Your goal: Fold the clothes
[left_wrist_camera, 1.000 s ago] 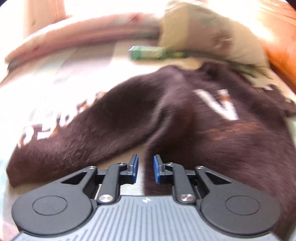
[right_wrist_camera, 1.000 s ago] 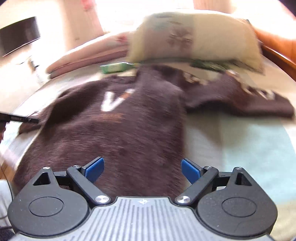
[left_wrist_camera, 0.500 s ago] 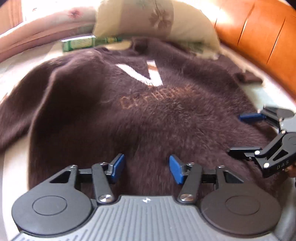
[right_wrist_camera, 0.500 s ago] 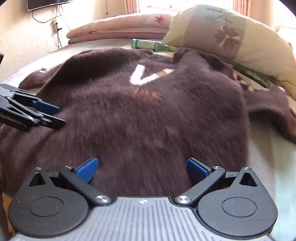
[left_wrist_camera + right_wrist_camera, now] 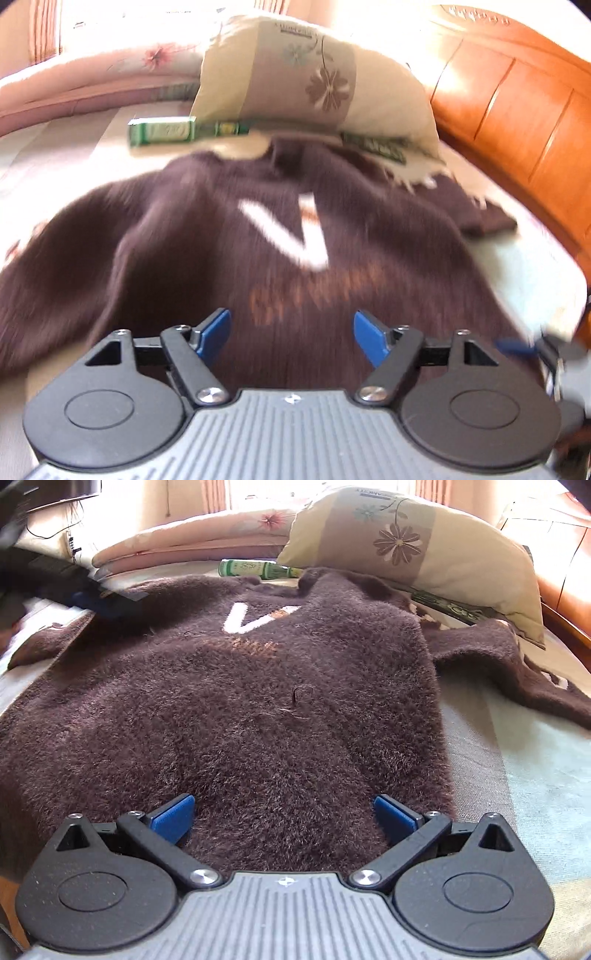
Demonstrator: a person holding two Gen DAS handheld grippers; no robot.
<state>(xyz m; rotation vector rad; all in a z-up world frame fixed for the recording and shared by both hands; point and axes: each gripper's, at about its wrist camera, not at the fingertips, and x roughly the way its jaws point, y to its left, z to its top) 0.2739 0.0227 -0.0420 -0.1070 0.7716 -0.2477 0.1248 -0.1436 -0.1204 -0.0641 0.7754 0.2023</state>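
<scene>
While both claws hover with blue pads spread wide and empty, the left claw (image 5: 291, 328) and right claw (image 5: 284, 812) sit at the near hem of a fuzzy dark-brown sweater (image 5: 240, 701) with a white V, which lies flat on the bed (image 5: 517, 768). Beyond the sweater's collar lie a green bottle (image 5: 251, 569) and a cream flowered pillow (image 5: 406, 542).

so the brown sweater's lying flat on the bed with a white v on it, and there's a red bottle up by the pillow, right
Not quite: the bottle is green, not red, as the right wrist view shows. The rest holds: the brown sweater lies spread on the bed, white V on it, the bottle up by the pillow.
</scene>
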